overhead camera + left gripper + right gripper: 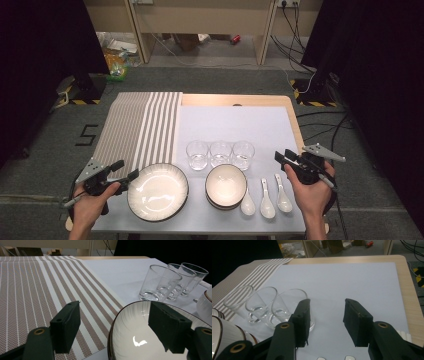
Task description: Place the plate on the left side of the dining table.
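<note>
Both grippers stand with their jaws apart and nothing between them. At the near left corner of the table, the left gripper [126, 170] hangs just beside the rim of the plate, one jaw over the striped mat and the other over the plate in the left gripper view. Near the right edge, the right gripper [281, 156] hovers above bare white sheet, beyond the spoons and to the right of the glasses.

Largest on the light wooden table [295, 117] is the white rectangular sheet [235, 125] that covers most of it. On the left lies the brown and white striped woven placemat [137, 127], its inner edge along the sheet.

Next comes the wide white ribbed plate with a dark rim [158, 191], at the near edge beside the mat's near corner. To its right sits the stack of white ceramic bowls with dark rims [225, 186], close to the plate but apart from it.

Behind the bowls stand three clear drinking glasses [220, 153] in a row, upright and touching or nearly so.

Smallest are the three white ceramic soup spoons [266, 199], lying side by side right of the bowls, scoops toward the near edge and handles pointing away.
</note>
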The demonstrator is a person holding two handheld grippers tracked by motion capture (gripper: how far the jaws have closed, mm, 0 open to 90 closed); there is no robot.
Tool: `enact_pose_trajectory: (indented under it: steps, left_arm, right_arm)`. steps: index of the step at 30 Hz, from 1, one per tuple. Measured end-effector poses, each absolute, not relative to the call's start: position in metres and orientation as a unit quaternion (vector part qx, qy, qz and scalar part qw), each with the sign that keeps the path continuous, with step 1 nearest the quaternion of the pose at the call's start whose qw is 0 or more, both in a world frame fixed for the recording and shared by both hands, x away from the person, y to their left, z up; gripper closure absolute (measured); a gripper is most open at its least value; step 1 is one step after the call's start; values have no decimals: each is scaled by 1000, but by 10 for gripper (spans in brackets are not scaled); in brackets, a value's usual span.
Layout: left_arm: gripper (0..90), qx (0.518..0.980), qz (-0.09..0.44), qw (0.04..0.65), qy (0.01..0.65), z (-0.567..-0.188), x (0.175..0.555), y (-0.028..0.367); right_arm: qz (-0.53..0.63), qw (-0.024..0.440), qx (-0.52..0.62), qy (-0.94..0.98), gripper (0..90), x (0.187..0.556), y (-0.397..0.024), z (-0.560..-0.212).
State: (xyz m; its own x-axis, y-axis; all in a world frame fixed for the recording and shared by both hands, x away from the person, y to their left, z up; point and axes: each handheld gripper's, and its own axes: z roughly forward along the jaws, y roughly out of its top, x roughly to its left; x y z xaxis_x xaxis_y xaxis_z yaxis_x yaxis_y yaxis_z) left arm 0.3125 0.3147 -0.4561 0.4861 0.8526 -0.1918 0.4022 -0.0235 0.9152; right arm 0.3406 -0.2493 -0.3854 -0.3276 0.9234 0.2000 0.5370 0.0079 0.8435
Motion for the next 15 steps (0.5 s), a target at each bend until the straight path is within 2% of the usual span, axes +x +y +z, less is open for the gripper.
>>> enact_pose_trajectory:
  steps: [8, 15]
  left_arm:
    - [224, 678, 215, 523, 470, -456, 313, 316]
    - [196, 680, 217, 525, 463, -454, 309, 314]
  right_arm:
    - [453, 213, 537, 679, 584, 342, -248, -386]
    - [452, 212, 517, 695, 653, 341, -228, -380]
